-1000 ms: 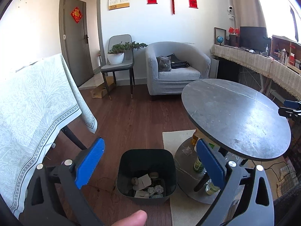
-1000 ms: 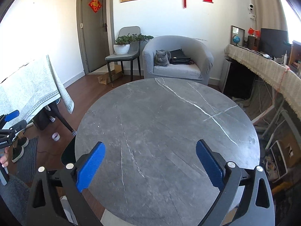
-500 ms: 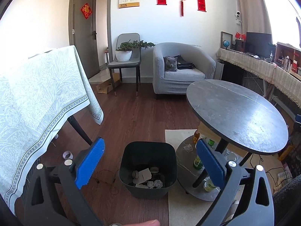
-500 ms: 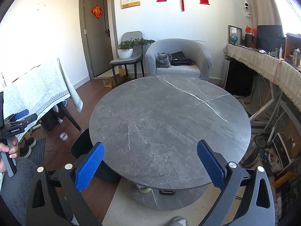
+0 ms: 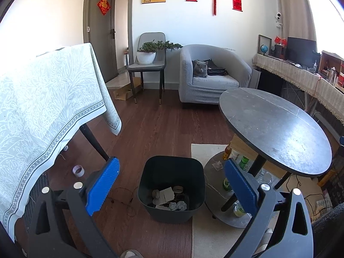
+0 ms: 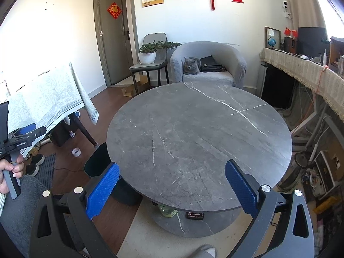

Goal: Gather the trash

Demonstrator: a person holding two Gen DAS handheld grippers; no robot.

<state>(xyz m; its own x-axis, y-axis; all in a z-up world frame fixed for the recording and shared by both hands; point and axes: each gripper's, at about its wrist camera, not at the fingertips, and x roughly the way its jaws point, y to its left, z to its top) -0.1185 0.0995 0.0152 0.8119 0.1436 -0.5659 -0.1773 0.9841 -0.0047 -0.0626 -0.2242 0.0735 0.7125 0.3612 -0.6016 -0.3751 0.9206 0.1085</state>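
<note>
Left claw (image 5: 171,185): spread wide, empty, above the dark square plastic bin (image 5: 171,188) of crumpled paper scraps (image 5: 177,205). Right claw (image 6: 172,188): likewise agape, empty, over the round grey marble table (image 6: 200,137); bin at its 9 o'clock.

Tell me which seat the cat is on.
The grey armchair, not the chair left of it: the cat sits on its cushion; that chair holds a potted plant.

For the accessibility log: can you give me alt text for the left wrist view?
An open, empty left claw points down at a dark bin on a wood floor, holding crumpled paper and scraps. A round grey table stands to the right, a cloth-covered table to the left, and a grey cat sits in an armchair beyond.
</note>
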